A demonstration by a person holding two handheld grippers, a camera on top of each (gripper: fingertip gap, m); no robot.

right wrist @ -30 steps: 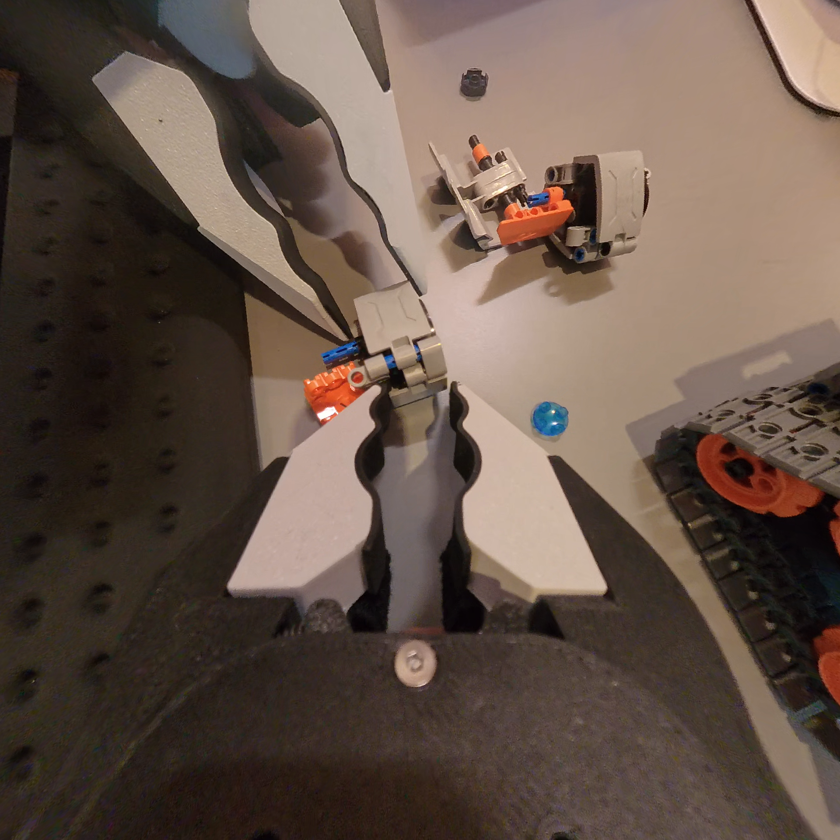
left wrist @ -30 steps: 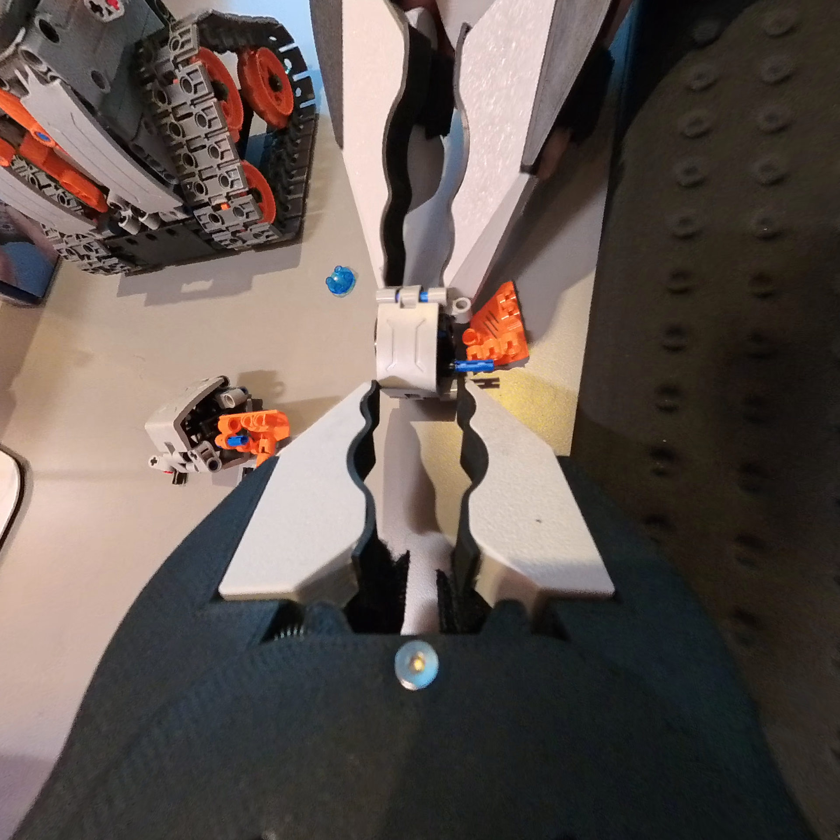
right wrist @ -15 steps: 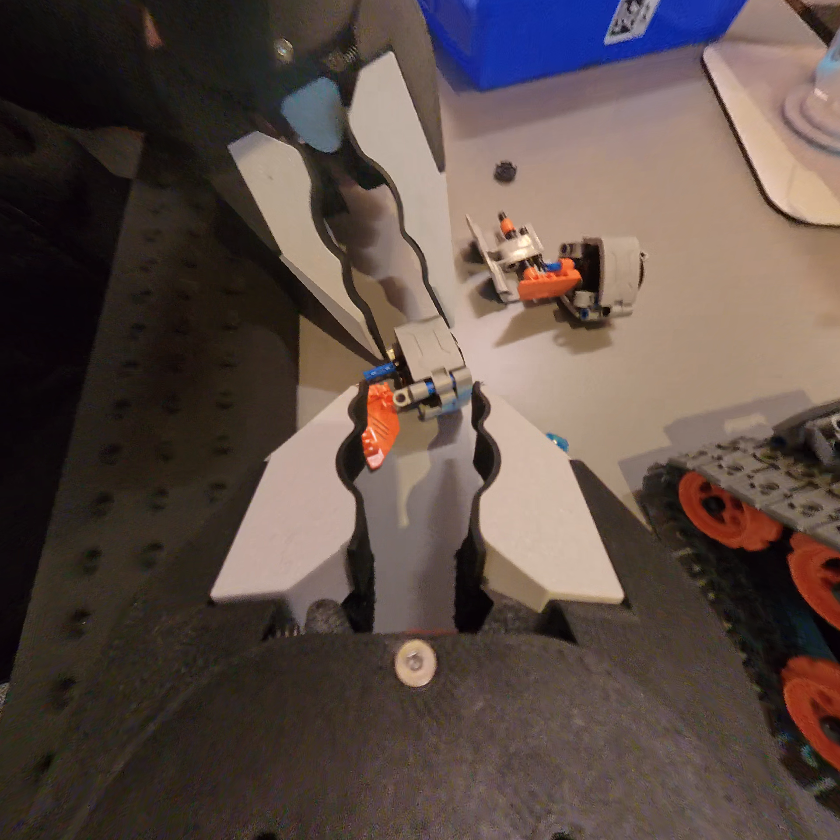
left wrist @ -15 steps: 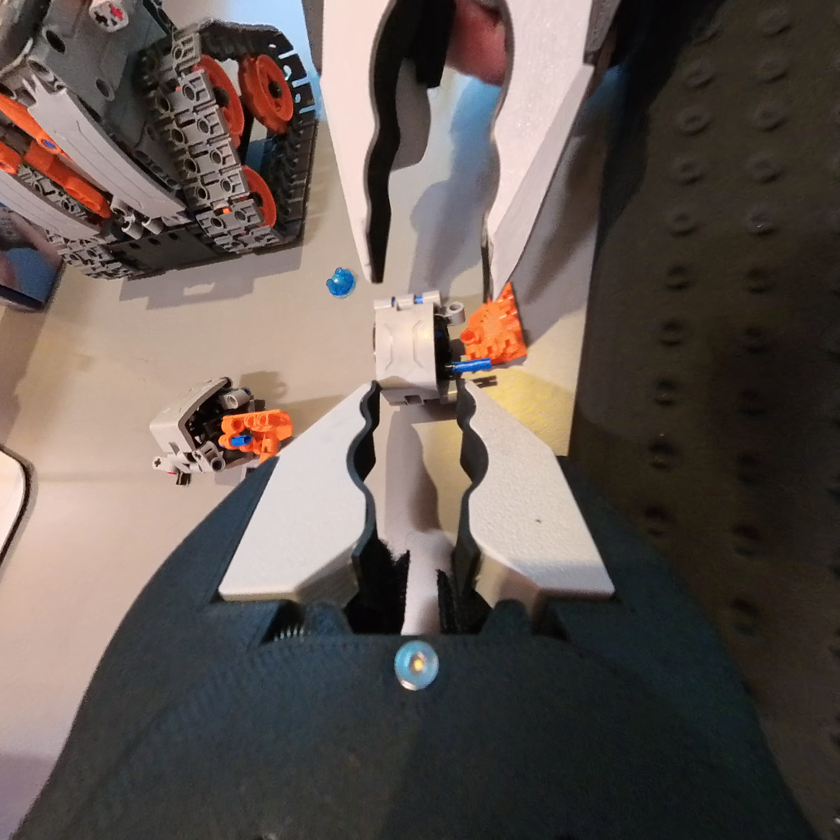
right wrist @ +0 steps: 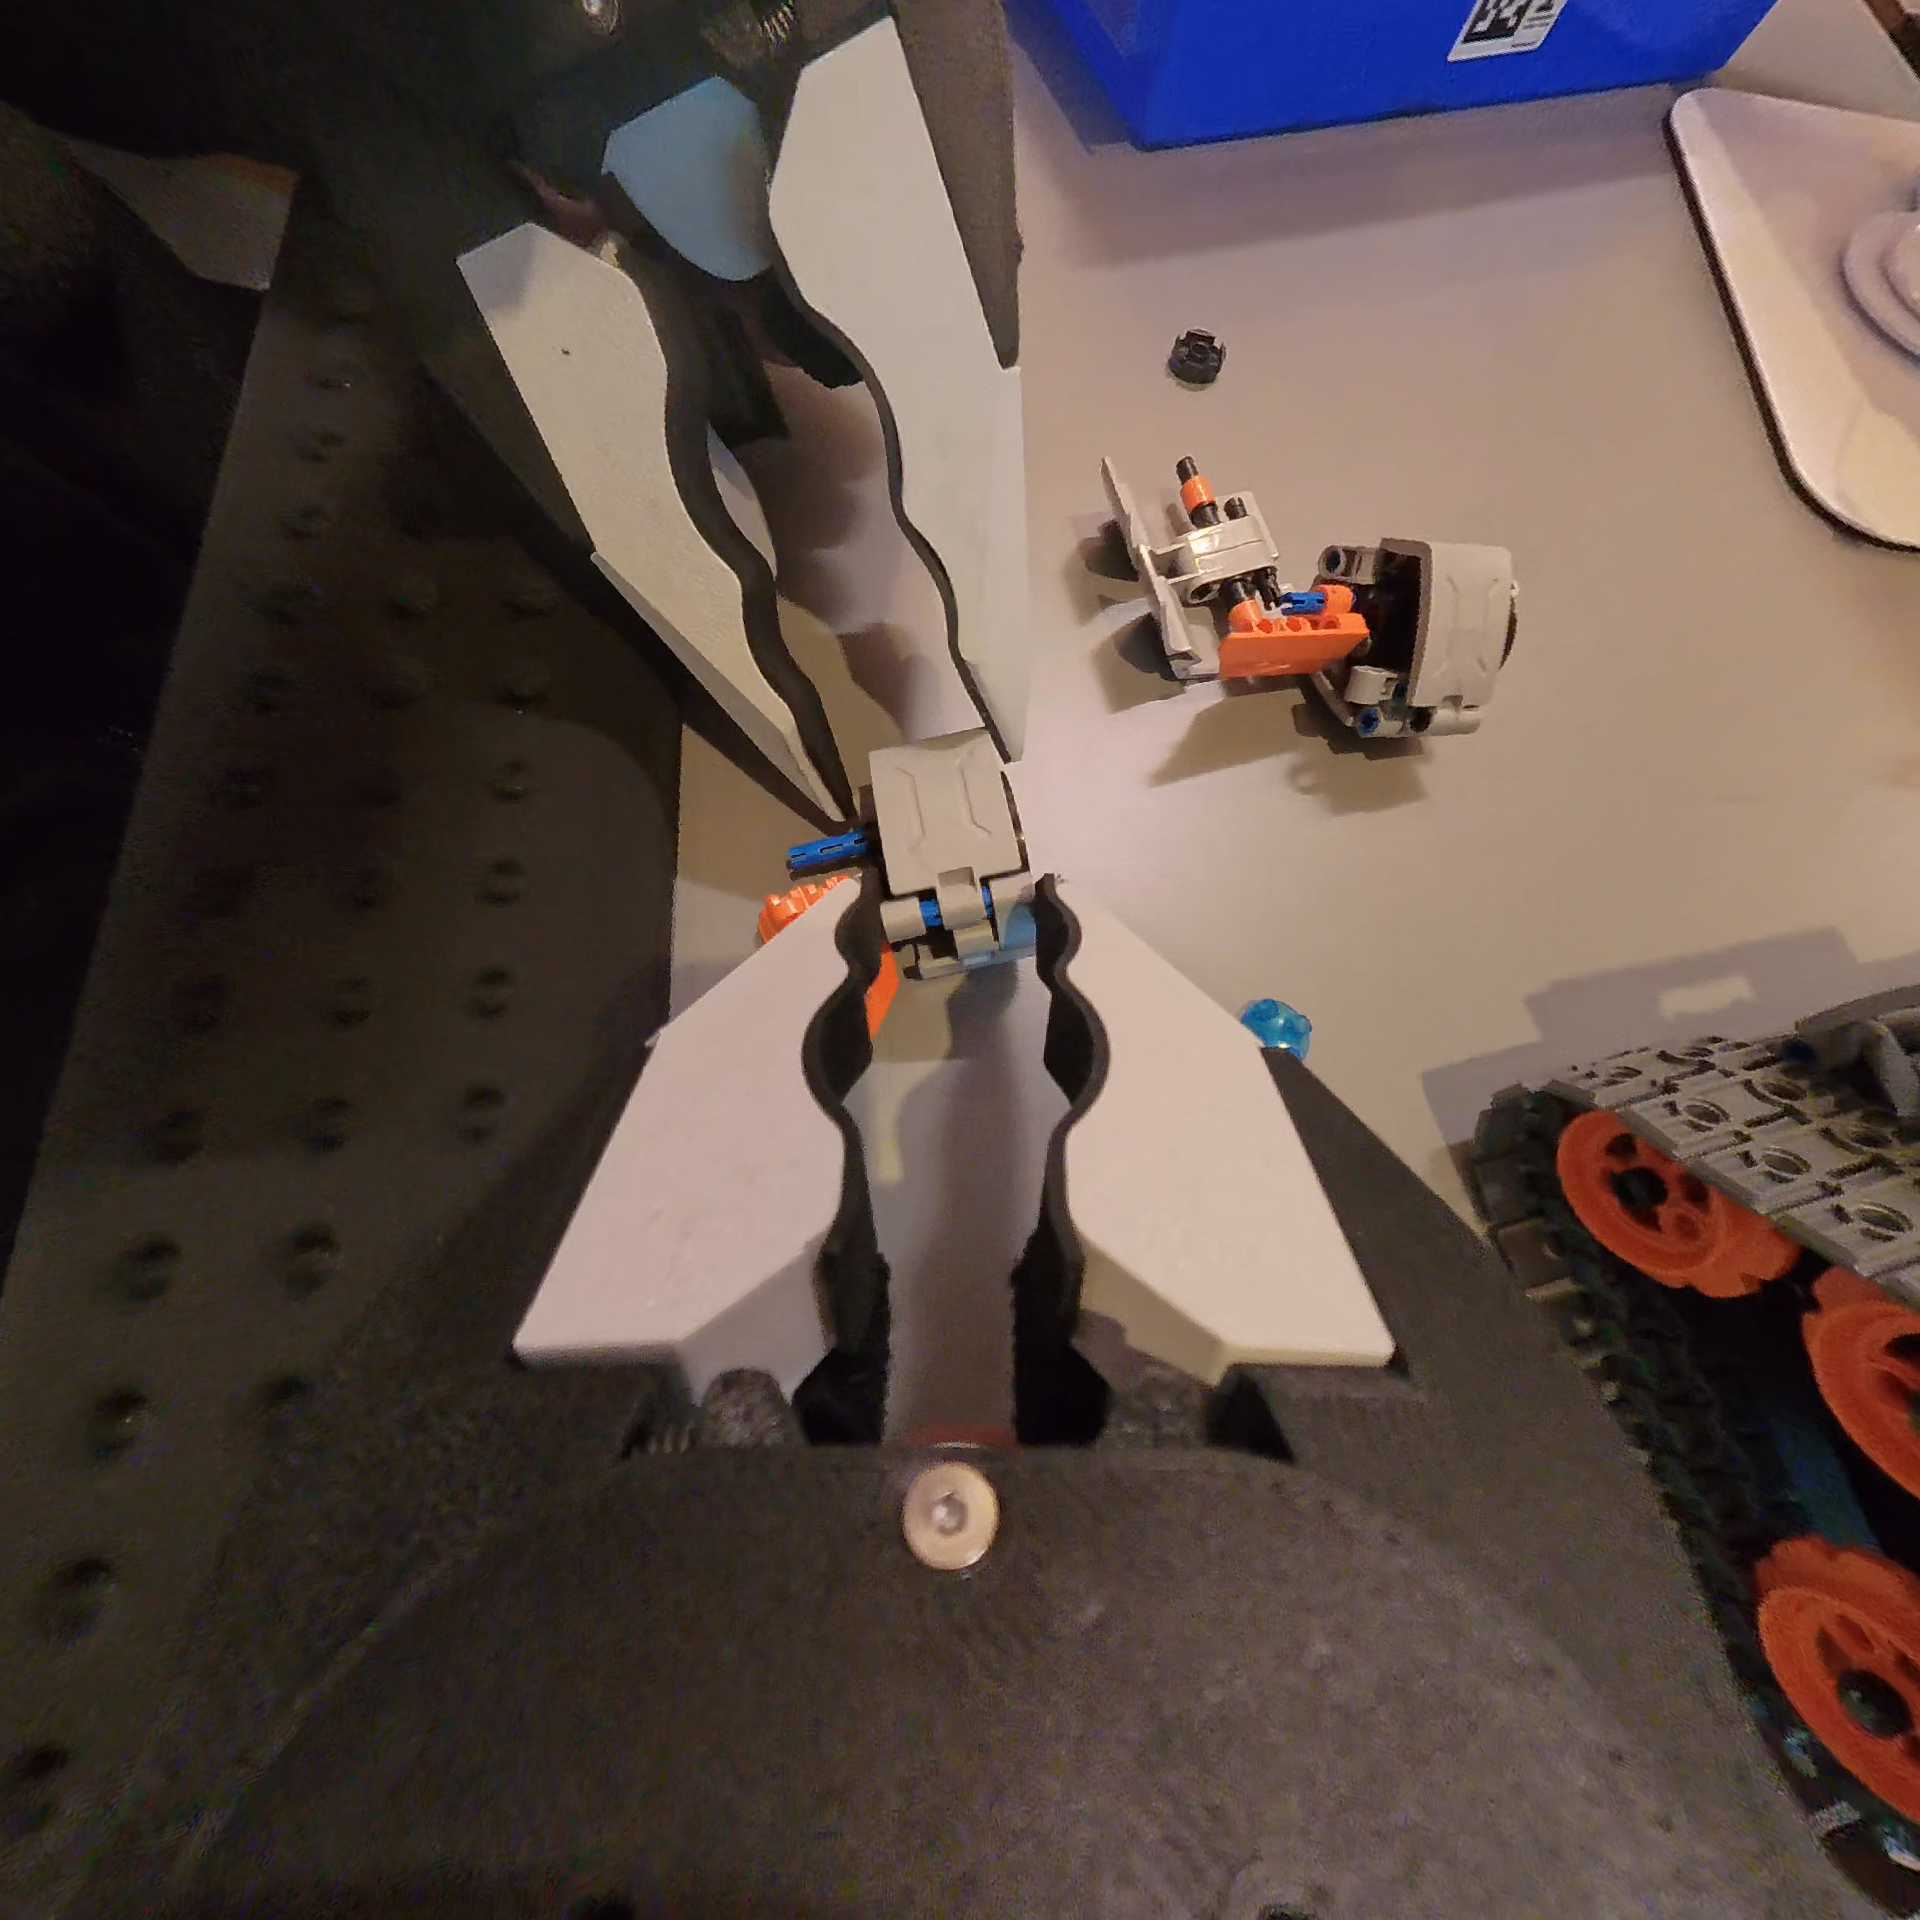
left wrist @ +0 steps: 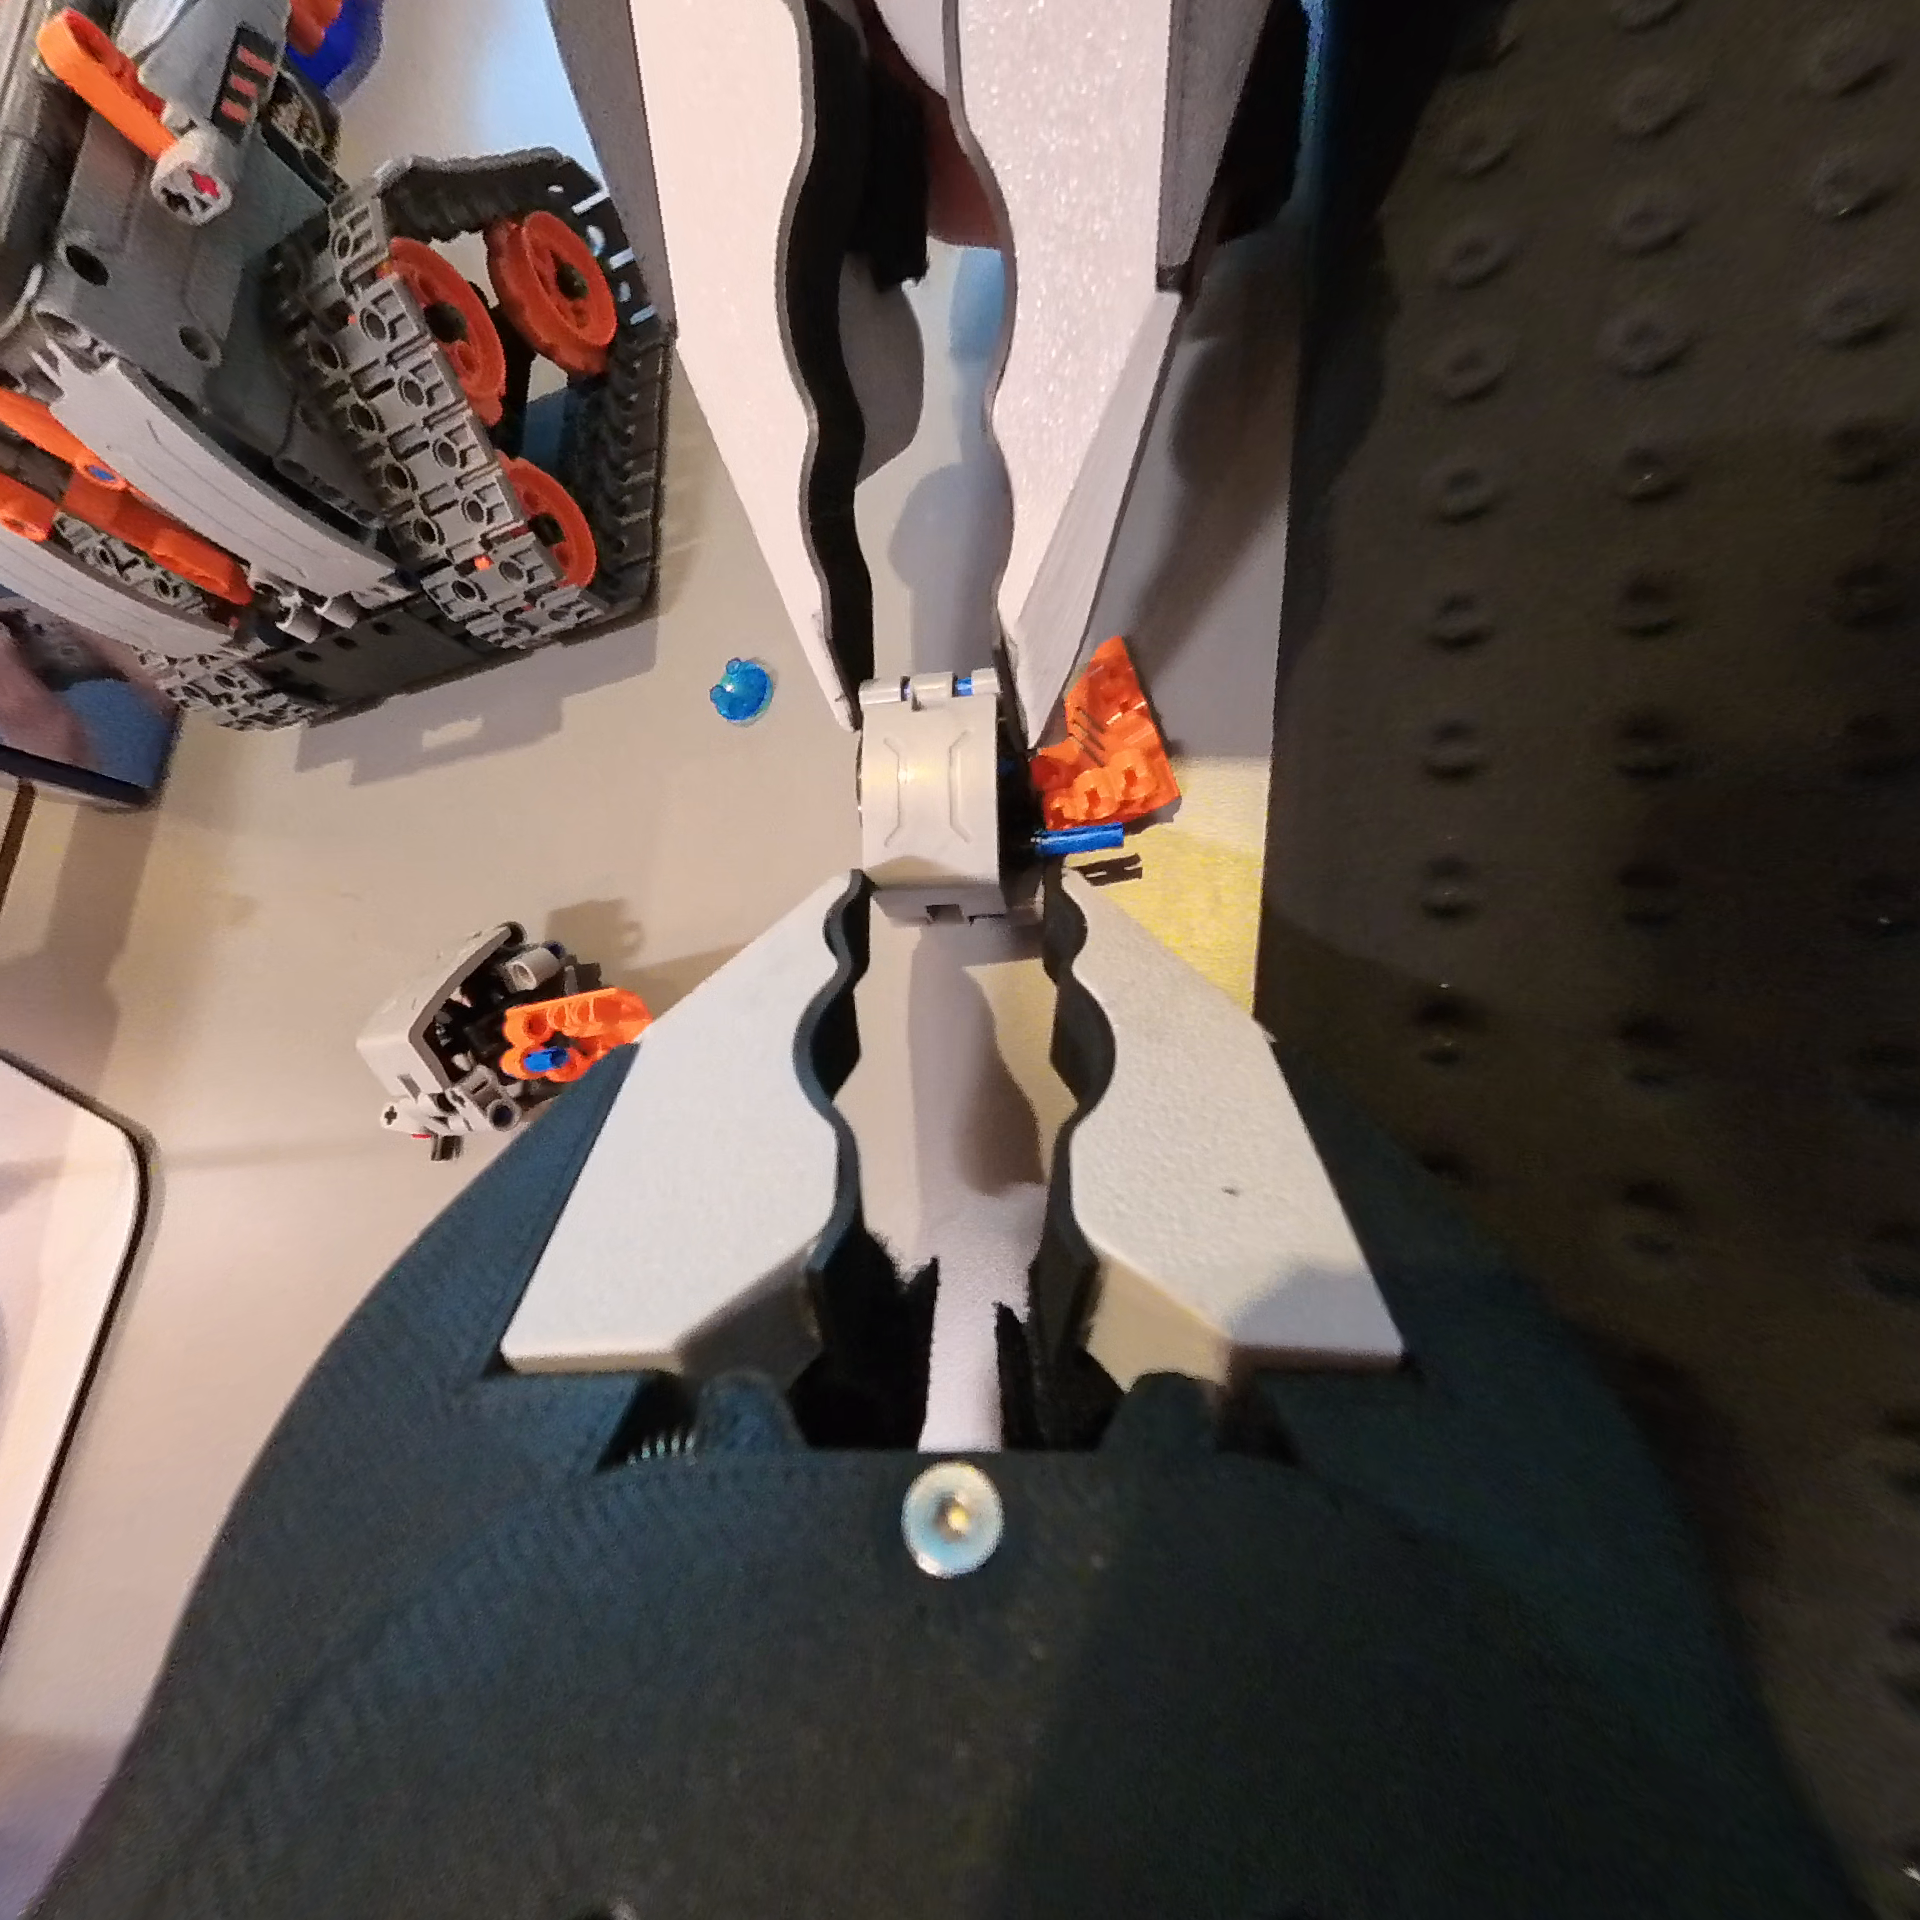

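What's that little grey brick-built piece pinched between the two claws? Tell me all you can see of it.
The small grey brick assembly is plastic: a curved grey panel shell over black inner parts, with blue pins and an orange piece at its side. It is gripped from opposite ends by the left gripper and the right gripper, near the table's edge.

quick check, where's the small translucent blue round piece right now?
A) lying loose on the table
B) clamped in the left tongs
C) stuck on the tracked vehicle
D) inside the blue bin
A: the translucent blue round piece lies alone on the table, apart from the tracked vehicle and beside the right tongs, which, like the left tongs, close on the small grey brick assembly.
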